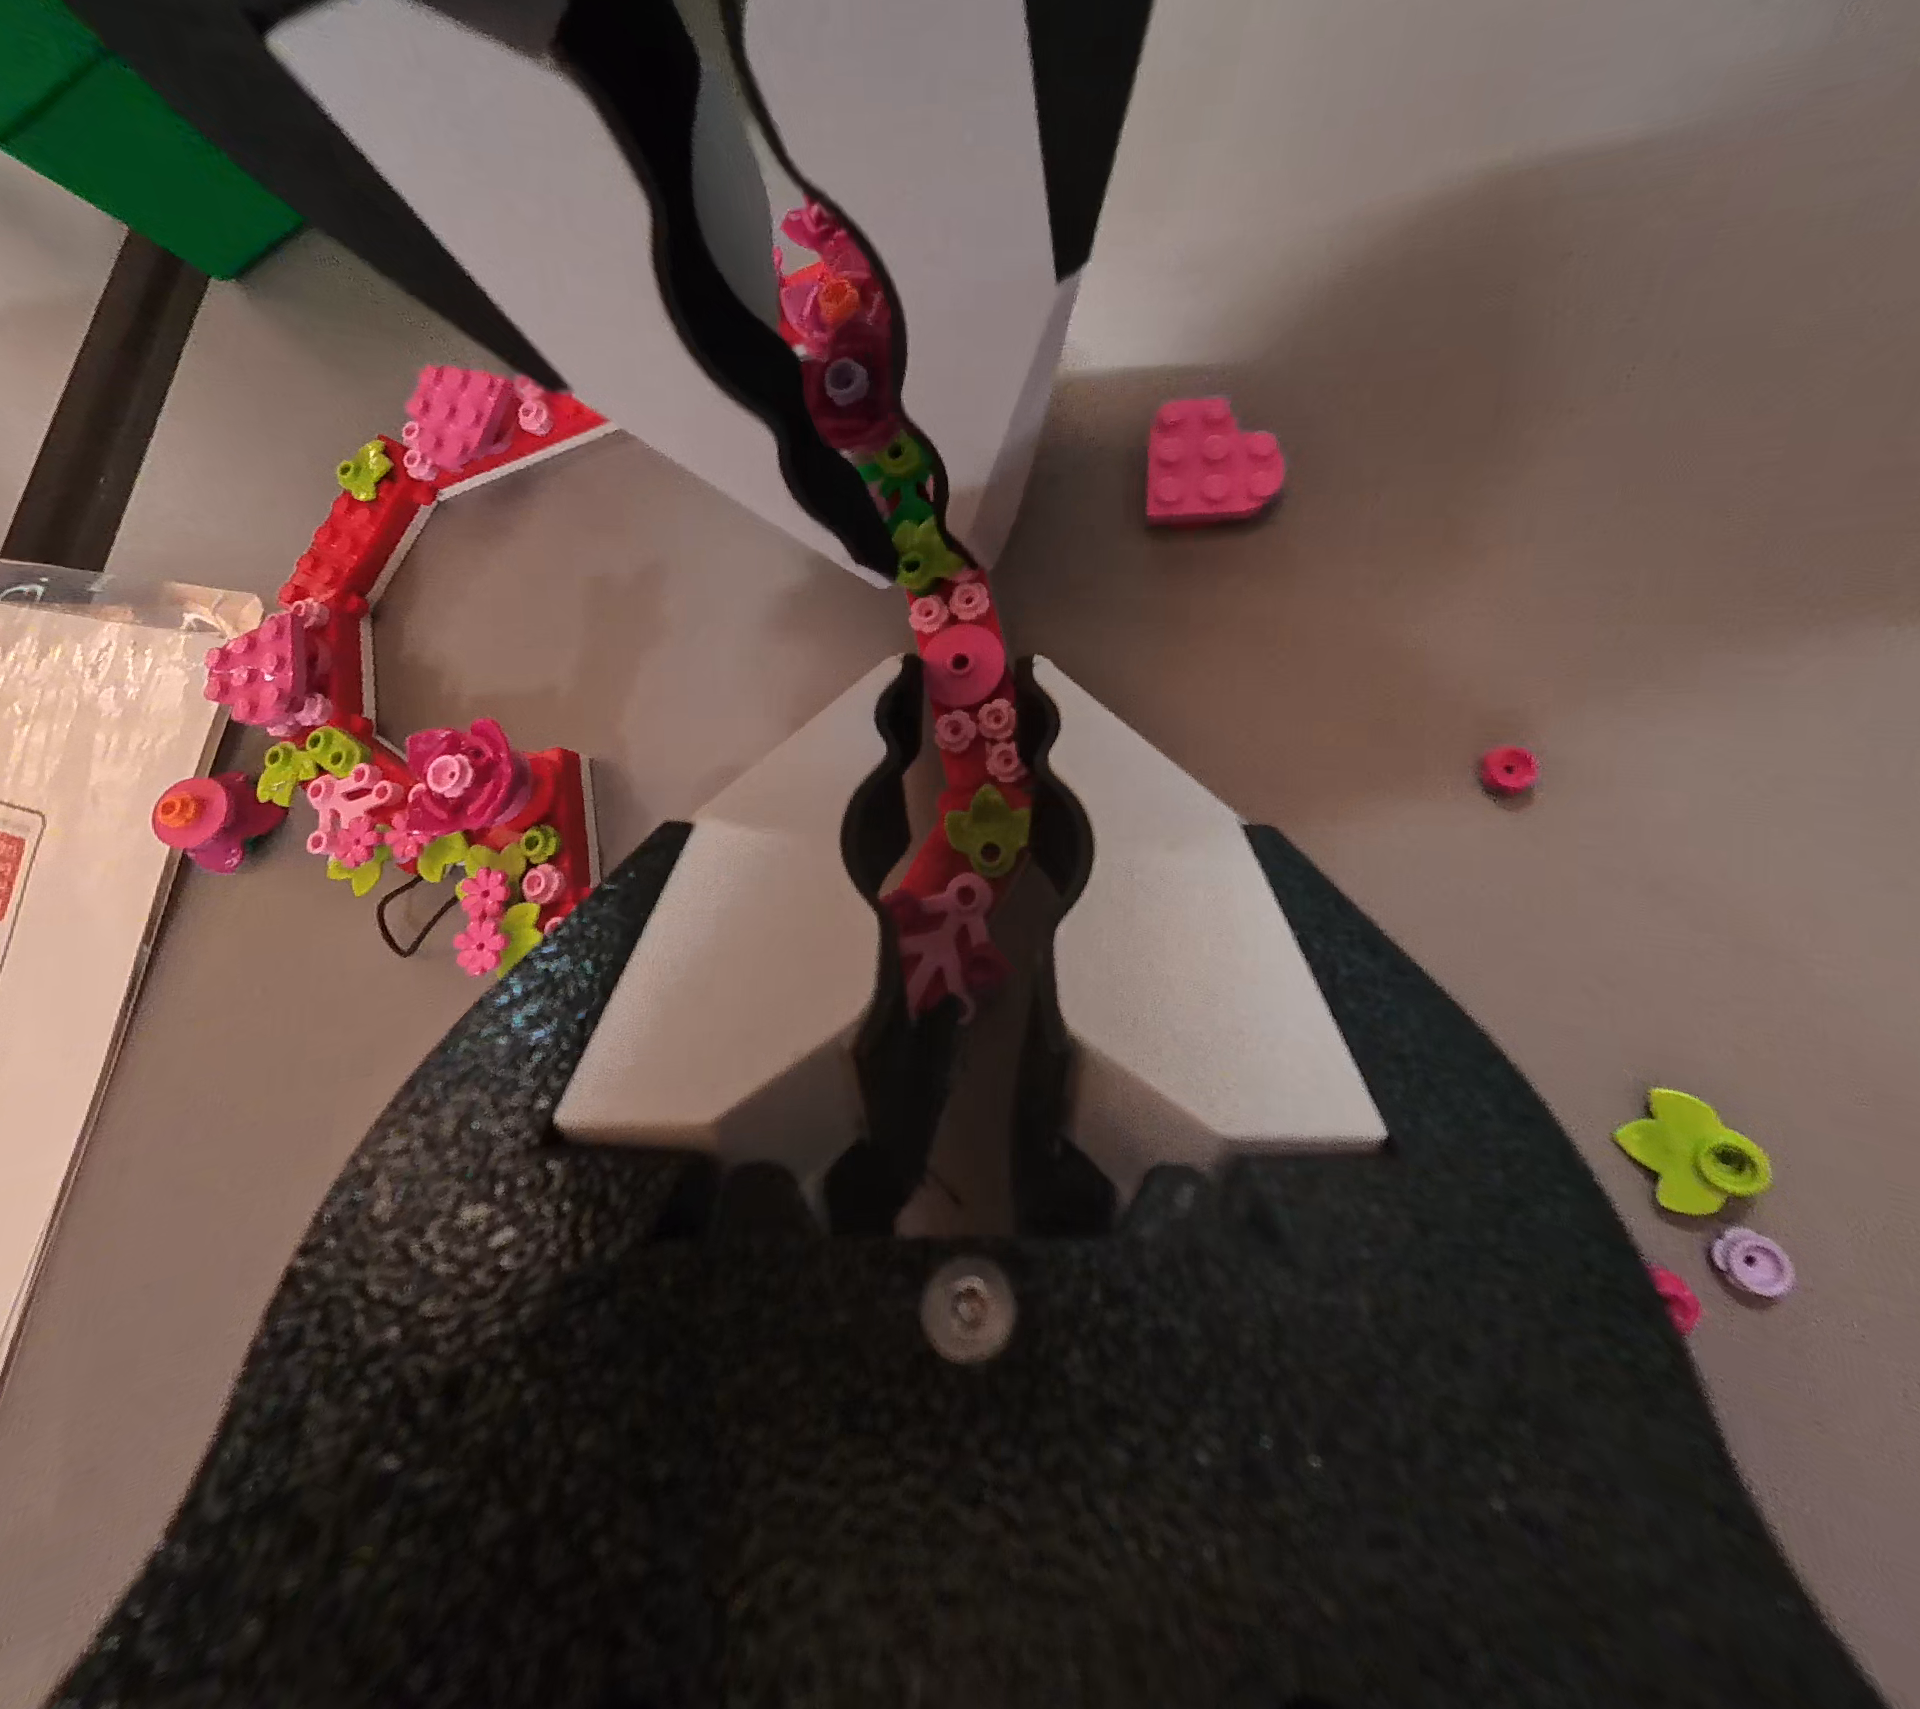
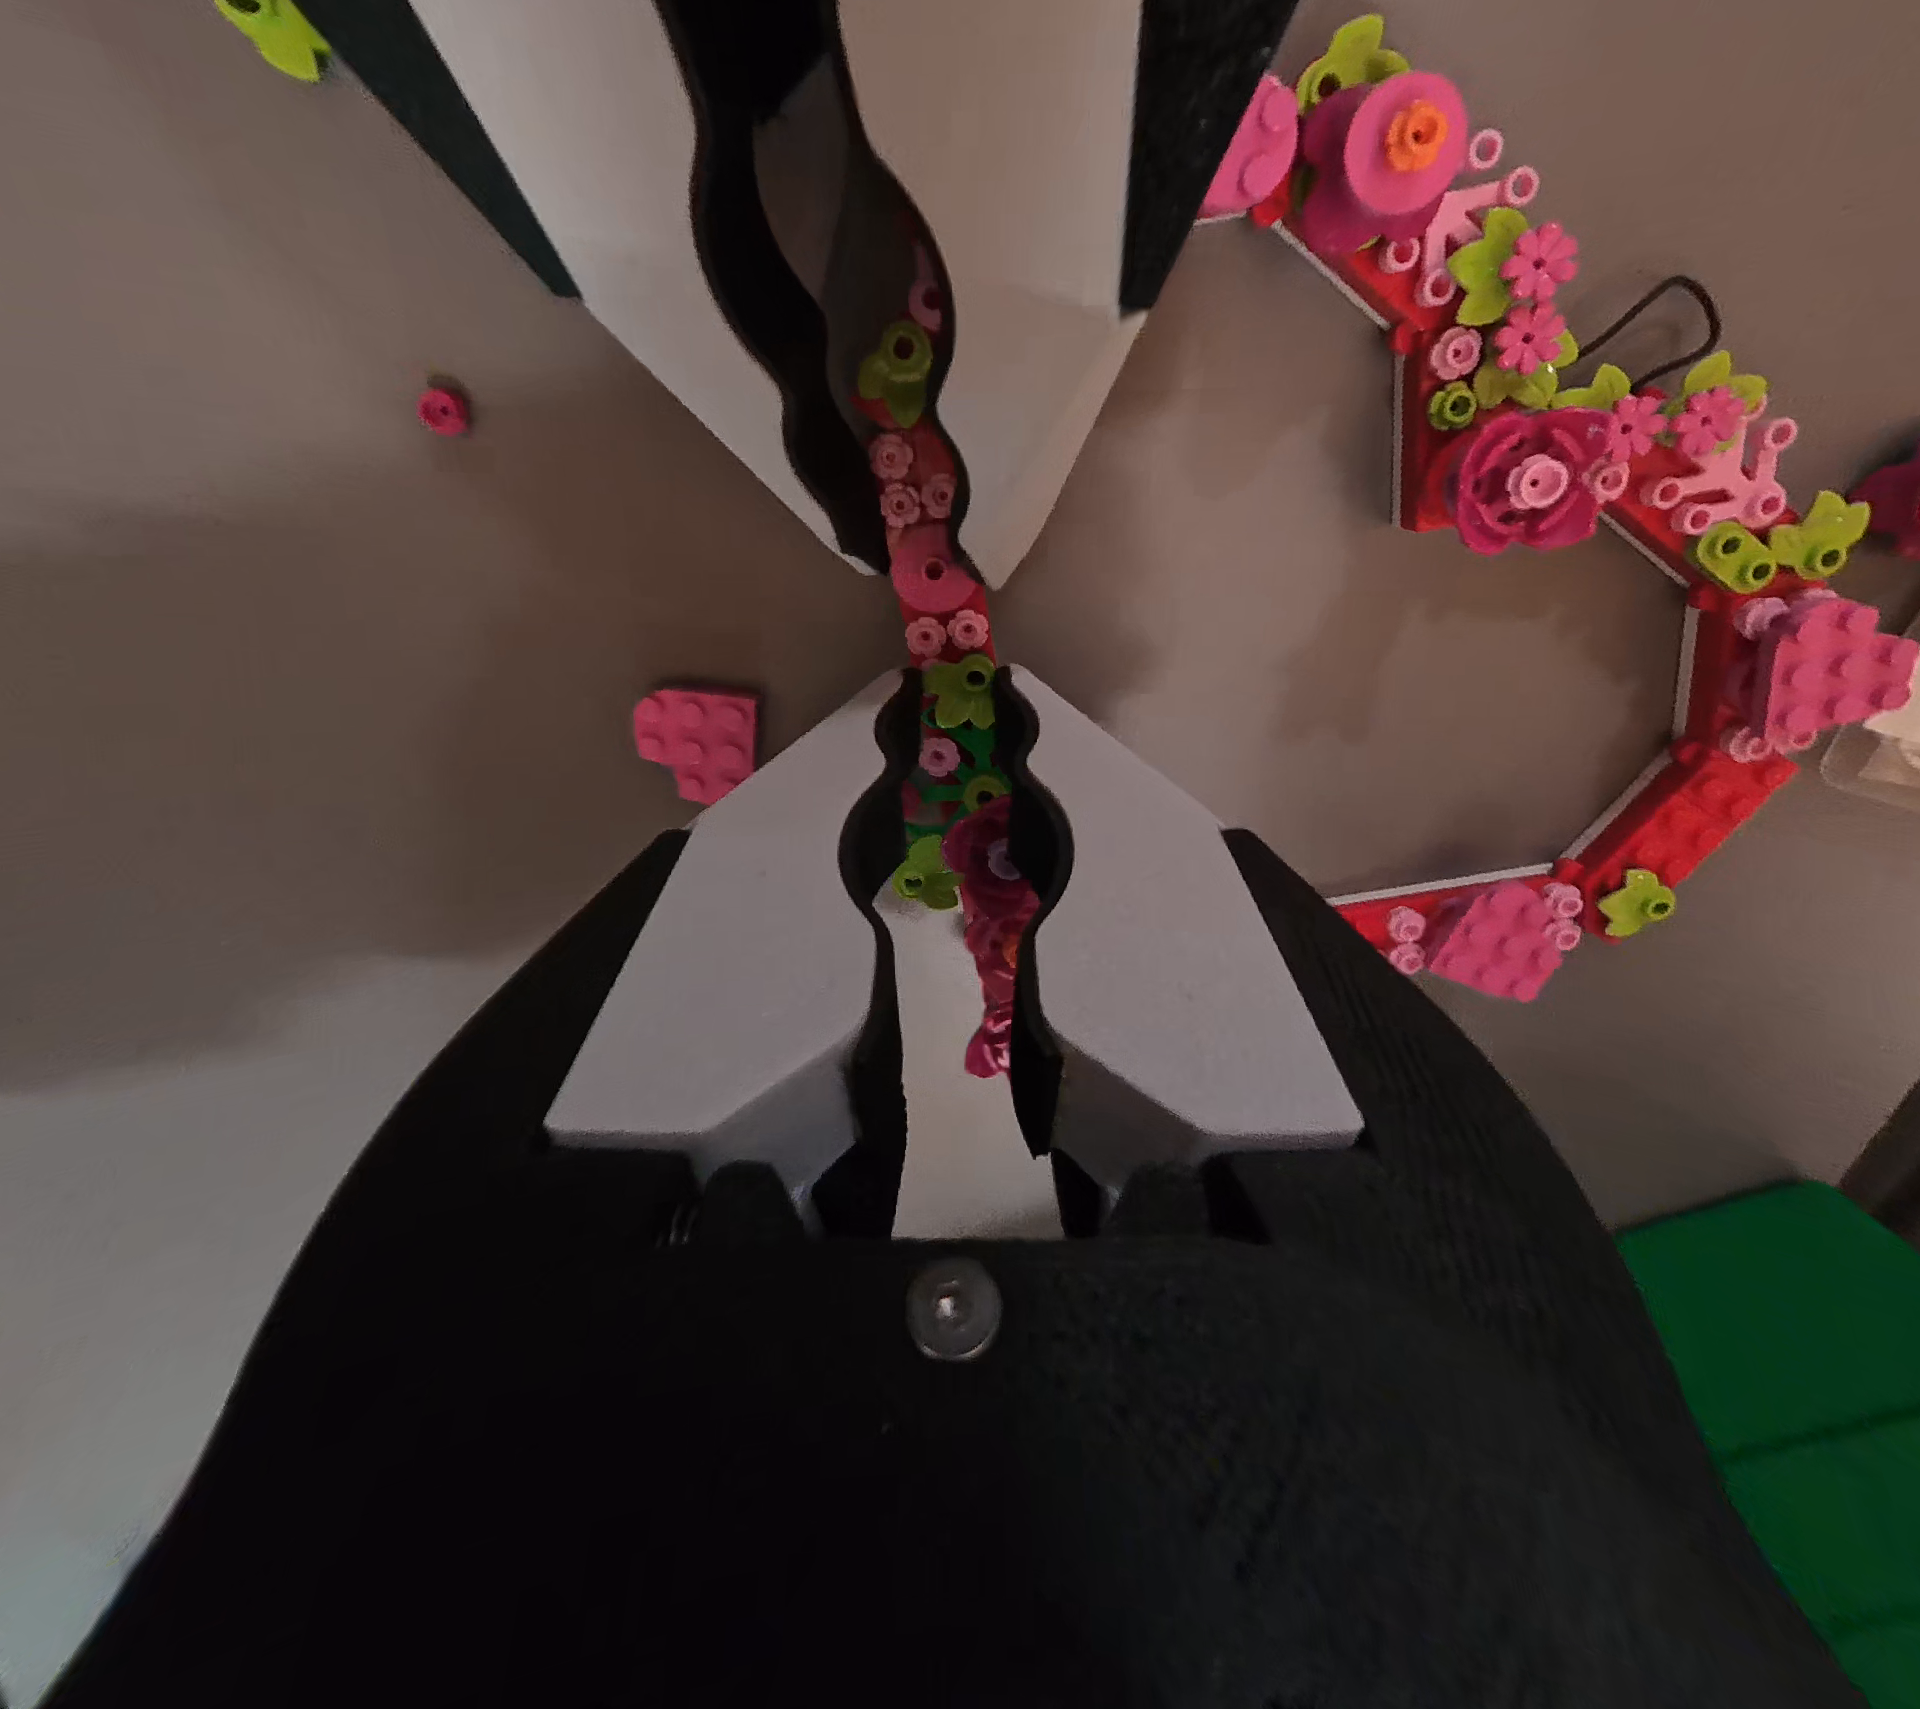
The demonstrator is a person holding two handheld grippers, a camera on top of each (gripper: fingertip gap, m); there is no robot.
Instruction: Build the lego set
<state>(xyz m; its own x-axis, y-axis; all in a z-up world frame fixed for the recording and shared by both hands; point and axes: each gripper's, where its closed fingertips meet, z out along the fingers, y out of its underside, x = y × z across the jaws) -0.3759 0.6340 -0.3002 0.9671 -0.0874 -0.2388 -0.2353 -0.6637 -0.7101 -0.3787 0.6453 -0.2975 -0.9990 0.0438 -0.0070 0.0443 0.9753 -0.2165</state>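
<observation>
Black textured claw (image 1: pixel 971 672), white wavy-edged fingers (image 1: pixel 1174 963) (silver screw, seemingly)

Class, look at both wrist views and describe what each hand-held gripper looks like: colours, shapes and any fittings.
The left hand-held gripper and right hand-held gripper match: a rough-textured black body with one round silver screw, and two white wedge-shaped fingers lined with wavy black pads. No cables, markings or sleeves show.

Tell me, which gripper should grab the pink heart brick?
Probably the right: the flat pink heart-shaped brick lies just beside the right gripper, farther from the left gripper. Both are shut on the red flowered strip, though.
</observation>
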